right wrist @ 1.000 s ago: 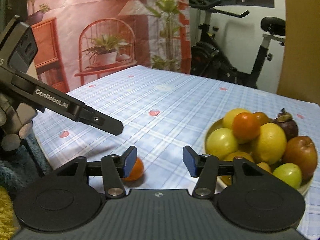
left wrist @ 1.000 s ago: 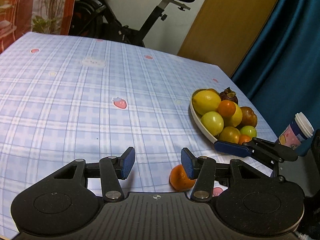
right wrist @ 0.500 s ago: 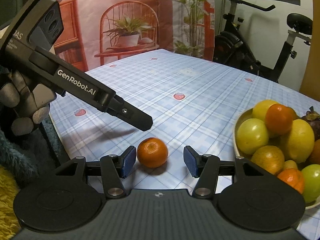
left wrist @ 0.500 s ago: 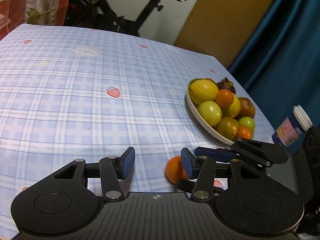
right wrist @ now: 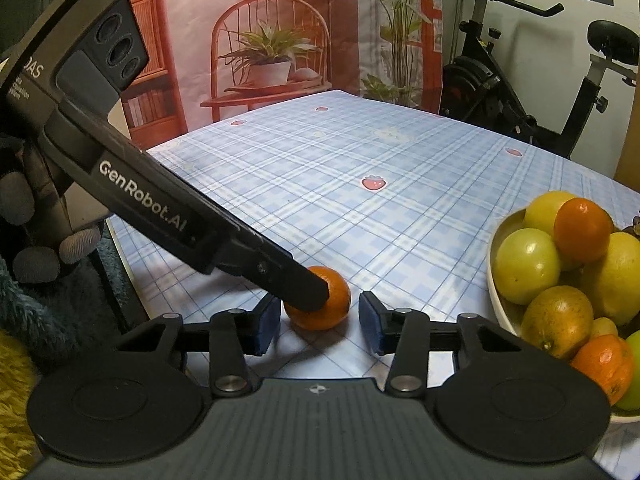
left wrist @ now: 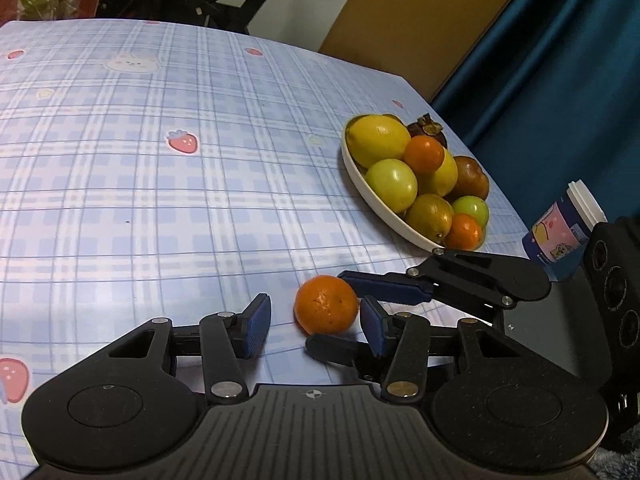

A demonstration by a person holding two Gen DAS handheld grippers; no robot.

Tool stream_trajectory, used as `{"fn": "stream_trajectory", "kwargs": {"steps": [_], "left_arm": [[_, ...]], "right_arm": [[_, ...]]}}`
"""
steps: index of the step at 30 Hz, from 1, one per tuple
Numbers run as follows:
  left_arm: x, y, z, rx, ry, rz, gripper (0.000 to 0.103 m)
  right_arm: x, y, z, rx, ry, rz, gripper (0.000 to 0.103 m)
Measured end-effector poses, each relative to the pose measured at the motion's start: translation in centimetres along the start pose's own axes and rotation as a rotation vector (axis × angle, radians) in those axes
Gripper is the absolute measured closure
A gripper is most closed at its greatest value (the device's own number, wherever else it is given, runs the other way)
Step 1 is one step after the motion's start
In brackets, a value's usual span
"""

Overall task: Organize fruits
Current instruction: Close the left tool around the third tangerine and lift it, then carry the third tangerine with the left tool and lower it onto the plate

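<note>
A lone orange [left wrist: 326,310] lies on the checked tablecloth near the table's front edge. It sits between the blue pads of my left gripper [left wrist: 314,330], nearer the right pad, with no pad pressing on it; those jaws are closing slightly. My right gripper's fingers [left wrist: 384,286] reach in from the right and straddle the same fruit. In the right wrist view the orange [right wrist: 324,304] lies between the pads of my right gripper [right wrist: 318,326], whose jaws are closing with small gaps left on both sides. A left gripper finger [right wrist: 280,276] covers part of the orange. A cream bowl [left wrist: 372,196] holds several fruits.
The bowl [right wrist: 496,292] of lemons, oranges and green fruits stands right of the grippers. A blue and pink paper cup [left wrist: 564,232] stands beyond the table's right edge. An exercise bike [right wrist: 520,92] and a printed backdrop stand behind the table. A gloved hand [right wrist: 28,232] holds the left gripper.
The right gripper's jaws have narrowed around the orange. The left gripper has dipped, so the orange now lies between its pads and its finger reaches the fruit.
</note>
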State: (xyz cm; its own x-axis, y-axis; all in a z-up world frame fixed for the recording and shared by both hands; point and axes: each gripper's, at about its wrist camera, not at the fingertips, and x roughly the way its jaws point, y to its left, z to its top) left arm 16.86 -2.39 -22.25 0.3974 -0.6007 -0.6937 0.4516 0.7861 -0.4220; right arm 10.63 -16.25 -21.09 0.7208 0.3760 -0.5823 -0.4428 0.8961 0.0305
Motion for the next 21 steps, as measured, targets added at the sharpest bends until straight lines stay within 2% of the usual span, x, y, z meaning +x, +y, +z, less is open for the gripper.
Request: {"fn": "stream_trajectory", "kwargs": {"steps": [1,2,4,8,13,21], "left_arm": [[0.1,0.0,0.0,-0.002,0.001,-0.009,0.054],[0.2,0.1,0.0,-0.007,0.003,-0.019,0.063],[0.6,0.2,-0.1,-0.022,0.008,-0.035,0.066],[0.6,0.0,0.0,-0.010,0.003,-0.028,0.066],[0.5,-1.9,1.6,0.076,-0.023,-0.026,0.066],[2.2,-7.1,5.6,0.220,-0.058,-0.076,0.066]], "right_arm": [[0.0,0.1,0.0,0.001,0.001,0.001,0.060],[0.1,0.0,0.0,0.002,0.003,0.002,0.061],[0.1,0.0,0.0,0.001,0.004,0.004,0.063],[0.0,-0.1,-0.1,0.002,-0.003,0.004,0.063],[-1.2,-0.4,0.1,0.025,-0.050,-0.037,0.064],[-4.8,-2.9,0.6,0.130,-0.190,-0.196,0.064]]}}
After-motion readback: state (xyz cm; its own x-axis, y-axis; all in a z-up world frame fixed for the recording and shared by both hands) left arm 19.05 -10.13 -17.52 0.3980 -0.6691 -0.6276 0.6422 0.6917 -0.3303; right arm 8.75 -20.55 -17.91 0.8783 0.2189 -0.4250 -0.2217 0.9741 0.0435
